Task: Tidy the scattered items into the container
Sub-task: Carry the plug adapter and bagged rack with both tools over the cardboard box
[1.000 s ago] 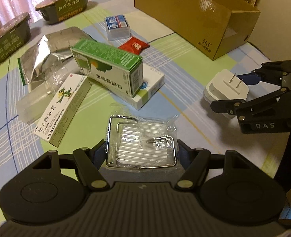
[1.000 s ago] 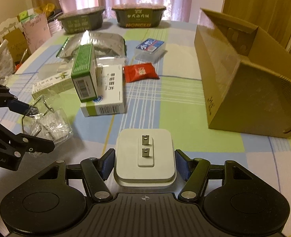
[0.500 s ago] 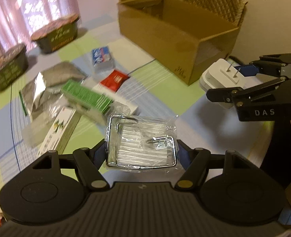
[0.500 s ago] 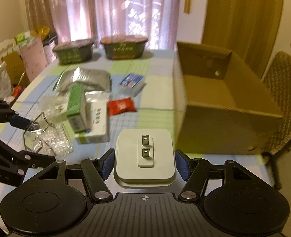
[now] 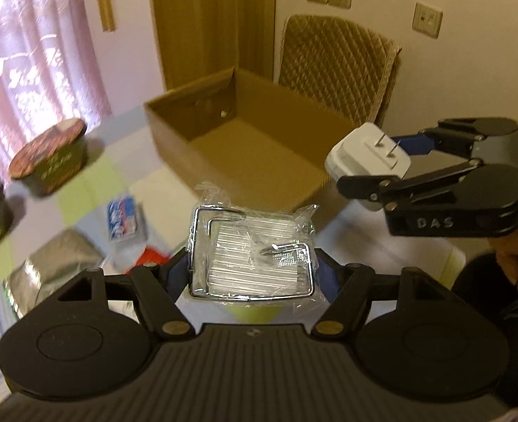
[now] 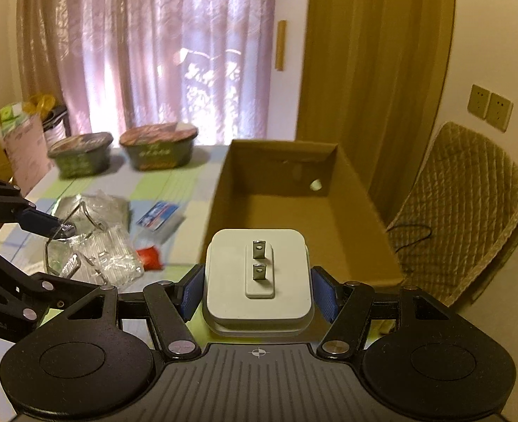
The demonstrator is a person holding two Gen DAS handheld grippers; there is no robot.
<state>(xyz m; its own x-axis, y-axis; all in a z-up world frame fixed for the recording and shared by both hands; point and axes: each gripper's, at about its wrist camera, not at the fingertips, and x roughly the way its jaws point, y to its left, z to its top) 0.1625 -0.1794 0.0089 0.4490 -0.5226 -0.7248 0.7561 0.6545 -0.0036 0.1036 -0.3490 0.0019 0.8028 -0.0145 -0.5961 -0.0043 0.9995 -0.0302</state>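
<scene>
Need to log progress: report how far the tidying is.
Done: nothing shows in the cardboard box. In hand: left gripper grips the bagged wire rack, right gripper the white plug adapter. Left: noodle bowls, foil pouch, blue pack, red sachet.

Ahead of me hang sheer pink curtains [image 6: 160, 52] over a bright window — daylight glows through their lace pattern. Beside them stands a tall wooden door [image 6: 375, 70] in a warm brown, with a pale wall [image 5: 364, 3] running off to my right. That wall carries a pair of sockets [image 6: 490, 112] and, in my left view, a single switch plate [image 5: 427, 20]. A chair with a quilted tan cover [image 6: 470, 207] sits against the wall — a thin dark cord [image 6: 412, 229] lies across its seat edge.
</scene>
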